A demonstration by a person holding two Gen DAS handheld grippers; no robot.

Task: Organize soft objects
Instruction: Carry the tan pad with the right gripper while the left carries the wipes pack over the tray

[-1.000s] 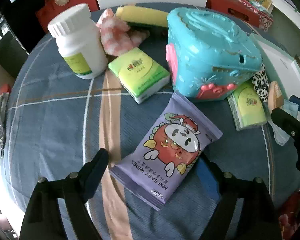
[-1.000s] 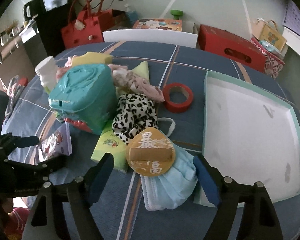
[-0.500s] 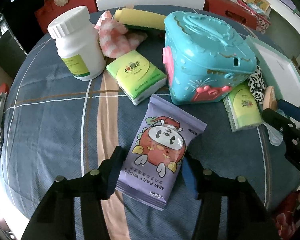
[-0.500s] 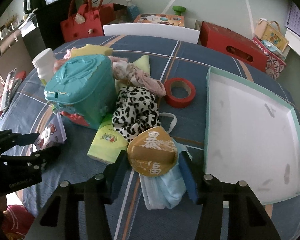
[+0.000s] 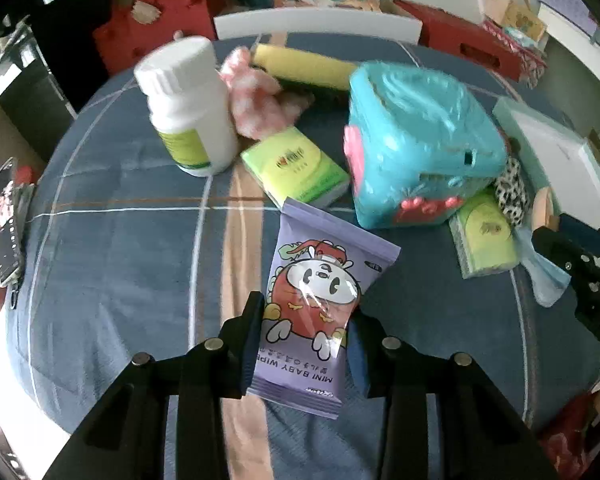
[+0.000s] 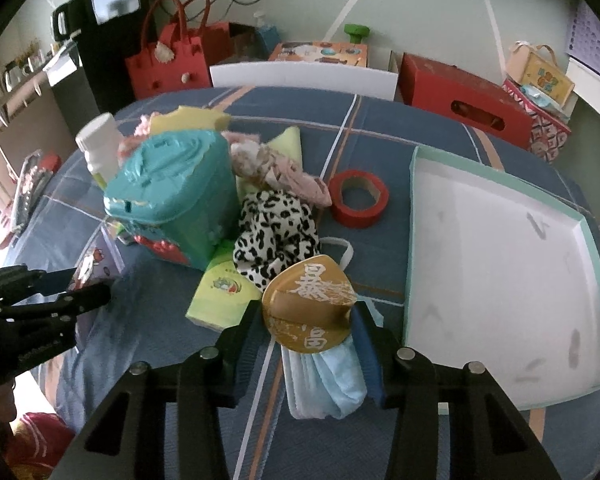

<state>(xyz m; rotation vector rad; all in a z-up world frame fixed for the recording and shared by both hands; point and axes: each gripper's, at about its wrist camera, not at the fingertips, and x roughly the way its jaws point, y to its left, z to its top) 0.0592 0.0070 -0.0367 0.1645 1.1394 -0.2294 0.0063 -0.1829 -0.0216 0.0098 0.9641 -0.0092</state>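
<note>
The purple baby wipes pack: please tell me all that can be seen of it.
The purple baby wipes pack is a soft, glossy plastic pouch with a red cartoon figure and the words MINI BABY WIPES. The left gripper, whose jaws have just been closing, clamps its printed end on both sides. The other end points toward the green tissue pack on the blue tablecloth.

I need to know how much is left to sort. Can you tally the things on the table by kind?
Tissue packs: 2
Wipes pack: 1
Cloths: 2
Sponge: 1
Mask: 1
Gold plush: 1
Bottle: 1
Teal box: 1
Tape: 1
Tray: 1
Total: 12
</note>
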